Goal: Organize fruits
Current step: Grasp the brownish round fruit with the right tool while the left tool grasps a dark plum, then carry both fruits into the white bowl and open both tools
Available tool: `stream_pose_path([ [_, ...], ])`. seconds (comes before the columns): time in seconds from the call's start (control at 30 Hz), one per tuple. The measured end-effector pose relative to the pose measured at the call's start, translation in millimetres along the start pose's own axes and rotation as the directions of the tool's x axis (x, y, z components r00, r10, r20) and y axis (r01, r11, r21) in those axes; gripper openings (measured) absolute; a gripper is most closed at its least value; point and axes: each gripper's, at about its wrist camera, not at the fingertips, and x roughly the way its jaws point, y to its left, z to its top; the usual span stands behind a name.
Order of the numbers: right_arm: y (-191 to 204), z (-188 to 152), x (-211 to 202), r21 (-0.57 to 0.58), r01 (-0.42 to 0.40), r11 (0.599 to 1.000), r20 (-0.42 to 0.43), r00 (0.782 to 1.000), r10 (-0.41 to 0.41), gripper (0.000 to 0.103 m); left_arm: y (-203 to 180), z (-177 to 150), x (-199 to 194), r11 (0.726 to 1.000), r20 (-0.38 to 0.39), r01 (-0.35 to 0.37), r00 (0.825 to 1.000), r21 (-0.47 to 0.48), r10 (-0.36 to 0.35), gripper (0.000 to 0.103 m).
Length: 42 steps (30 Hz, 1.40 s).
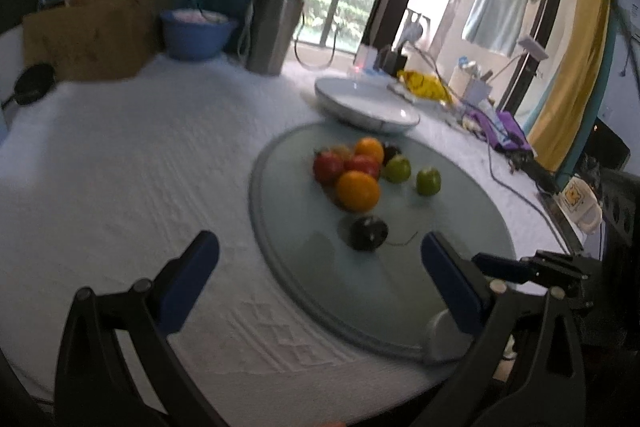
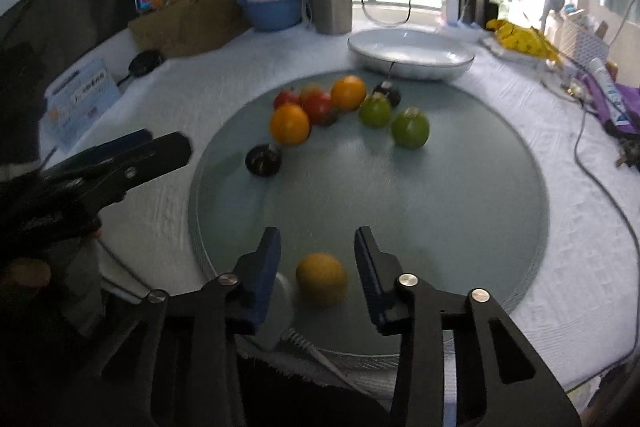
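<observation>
A: Why is the right claw (image 2: 316, 259) sitting so low over the glass turntable (image 2: 500, 187)?

B: It is straddling a lone orange (image 2: 321, 278) near the front rim, fingers spread and not touching it. I judge it is lining up a pick.

A: And the left claw (image 1: 320, 259)?

B: It is hanging wide open and empty above the desk (image 1: 120, 167), probably waiting.

A: Where is the other fruit lying?

B: It is clustering farther back on the glass: a red apple (image 1: 328, 167), a green fruit (image 1: 428, 181), a dark one (image 1: 369, 233). The white dish (image 2: 412, 53) behind is looking empty, likely the destination.

A: Is the left view showing that lone orange?

B: No, only the right view is showing it.
</observation>
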Motion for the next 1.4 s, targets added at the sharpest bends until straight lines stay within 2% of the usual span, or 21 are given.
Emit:
stream_pose_path([
  [0.07, 3, -4, 6, -0.03, 0.004, 1.0, -0.025, 1.0, -0.004, 0.028, -4, -2, 10, 1.0, -0.035, 0.002, 0.999, 0.012, -0.001, 0.095],
  [0.37, -19, -2, -5, 0.003, -0.025, 1.0, 0.029, 0.999, 0.025, 0.028, -37, 6, 35, 0.994, -0.105, -0.008, 0.994, 0.112, 0.02, 0.086],
  [0.47, -30, 4, -9, 0.013, -0.03, 0.999, 0.048, 0.998, 0.029, 0.028, -44, 9, 44, 0.991, -0.138, -0.019, 0.99, 0.13, 0.037, 0.07],
  [0.63, -46, 11, -11, 0.027, -0.032, 0.999, 0.069, 0.997, 0.03, 0.028, -50, 11, 60, 0.986, -0.183, -0.068, 0.979, 0.152, 0.095, 0.053],
  [0.77, -60, 19, -9, 0.036, -0.035, 0.999, 0.084, 0.996, 0.031, 0.028, -54, 14, 66, 0.983, -0.193, -0.082, 0.975, 0.164, 0.113, 0.031],
  [0.9, -72, 31, -7, 0.035, -0.034, 0.999, 0.1, 0.995, 0.03, 0.028, -56, 16, 68, 0.984, -0.196, -0.09, 0.973, 0.153, 0.12, 0.03],
  [1.03, -82, 47, -5, 0.014, -0.028, 1.0, 0.113, 0.993, 0.027, 0.028, -60, 26, 65, 0.986, -0.173, -0.079, 0.979, 0.146, 0.104, 0.029],
  [1.4, -106, 111, 9, -0.046, -0.003, 0.999, 0.186, 0.982, 0.012, 0.028, -71, 78, 66, 0.988, -0.074, -0.029, 0.996, 0.151, 0.041, 0.029],
])
